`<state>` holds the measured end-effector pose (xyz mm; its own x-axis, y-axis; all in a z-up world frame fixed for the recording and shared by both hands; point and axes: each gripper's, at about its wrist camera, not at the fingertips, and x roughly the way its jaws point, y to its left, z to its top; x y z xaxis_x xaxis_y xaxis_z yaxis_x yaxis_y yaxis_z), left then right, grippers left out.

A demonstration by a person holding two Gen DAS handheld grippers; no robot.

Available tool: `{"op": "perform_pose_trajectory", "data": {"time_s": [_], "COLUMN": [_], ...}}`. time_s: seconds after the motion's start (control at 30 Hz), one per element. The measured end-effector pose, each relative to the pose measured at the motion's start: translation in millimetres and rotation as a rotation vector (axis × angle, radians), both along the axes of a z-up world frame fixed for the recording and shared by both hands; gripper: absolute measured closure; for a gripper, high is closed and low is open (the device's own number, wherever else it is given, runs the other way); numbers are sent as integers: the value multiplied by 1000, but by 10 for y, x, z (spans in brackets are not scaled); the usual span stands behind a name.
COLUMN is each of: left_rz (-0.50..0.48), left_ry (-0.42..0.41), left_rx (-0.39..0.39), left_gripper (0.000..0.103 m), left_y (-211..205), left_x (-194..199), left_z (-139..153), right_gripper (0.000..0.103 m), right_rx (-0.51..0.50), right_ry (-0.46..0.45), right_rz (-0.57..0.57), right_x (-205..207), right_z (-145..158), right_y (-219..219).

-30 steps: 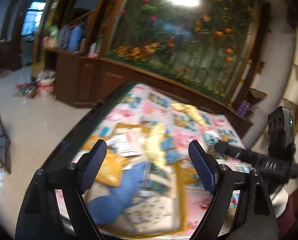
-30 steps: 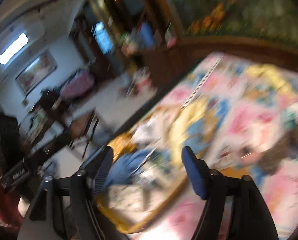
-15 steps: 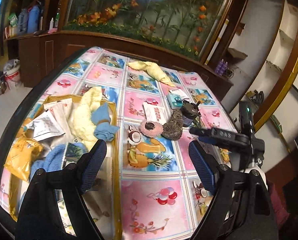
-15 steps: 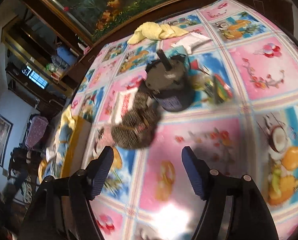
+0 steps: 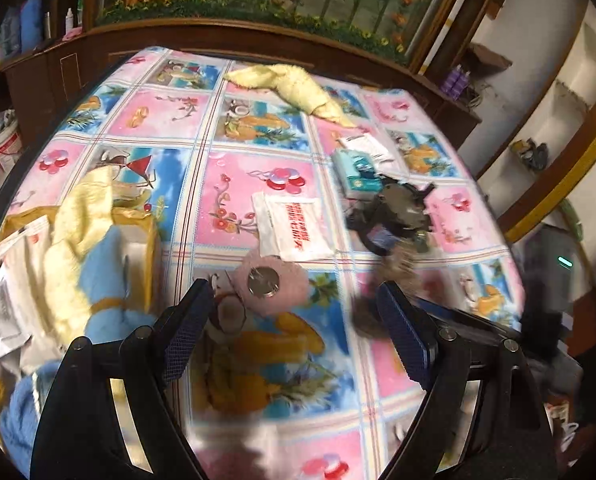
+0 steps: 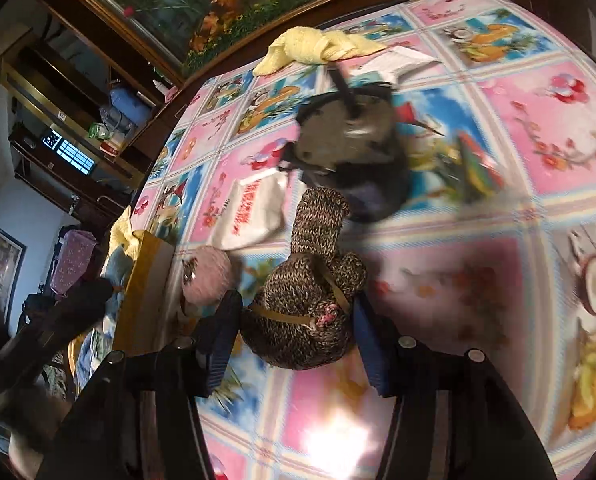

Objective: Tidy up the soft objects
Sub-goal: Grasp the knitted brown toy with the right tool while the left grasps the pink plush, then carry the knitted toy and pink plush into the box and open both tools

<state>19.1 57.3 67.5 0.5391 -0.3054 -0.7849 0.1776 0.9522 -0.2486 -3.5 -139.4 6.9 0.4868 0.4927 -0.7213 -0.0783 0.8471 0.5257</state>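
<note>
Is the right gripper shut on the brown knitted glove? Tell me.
No: the right gripper is open, its fingers on either side of the brown knitted glove, not clamped.

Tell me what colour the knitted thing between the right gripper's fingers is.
Mottled brown and cream knitted item, clearest in the right wrist view.

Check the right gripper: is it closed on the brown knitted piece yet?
Not yet. The right gripper is open, blue pads either side of the brown knitted piece, gaps showing.
</note>
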Motion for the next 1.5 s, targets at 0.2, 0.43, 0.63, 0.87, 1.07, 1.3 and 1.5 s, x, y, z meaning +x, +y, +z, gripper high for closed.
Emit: {"op": "perform_pose_trajectory", "data": {"time_s": [0.2, 0.43, 0.63, 0.87, 1.07, 1.3, 1.5], "left_rz": [9, -56, -51, -34, 12, 182, 307], "left_ry": [46, 53, 24, -32, -85, -165, -113], "left_rx": [154, 271, 166, -7, -99, -73, 19], "left_gripper": [18, 44, 56, 56, 56, 56, 56], "left_y": [-206, -415, -358, -96, 331, 1221, 1815], "left_x": [310, 319, 242, -253, -758, -1311, -1601], "left_z": [-383, -607, -473, -71, 250, 544, 331], "right_gripper": [48, 48, 48, 48, 48, 48, 48], "right_rx": [73, 71, 62, 46, 24, 27, 45], "right_ry": [-37, -65, -75, -96, -106, -194, -211], "right_rz": [-13, 4, 4, 0, -7, 67, 186], "right_x": [-51, -92, -106, -133, -155, -436, -455], "right_z": [-74, -62, -57, -52, -22, 420, 659], "right_y": [-271, -252, -236, -204, -169, 53, 548]}}
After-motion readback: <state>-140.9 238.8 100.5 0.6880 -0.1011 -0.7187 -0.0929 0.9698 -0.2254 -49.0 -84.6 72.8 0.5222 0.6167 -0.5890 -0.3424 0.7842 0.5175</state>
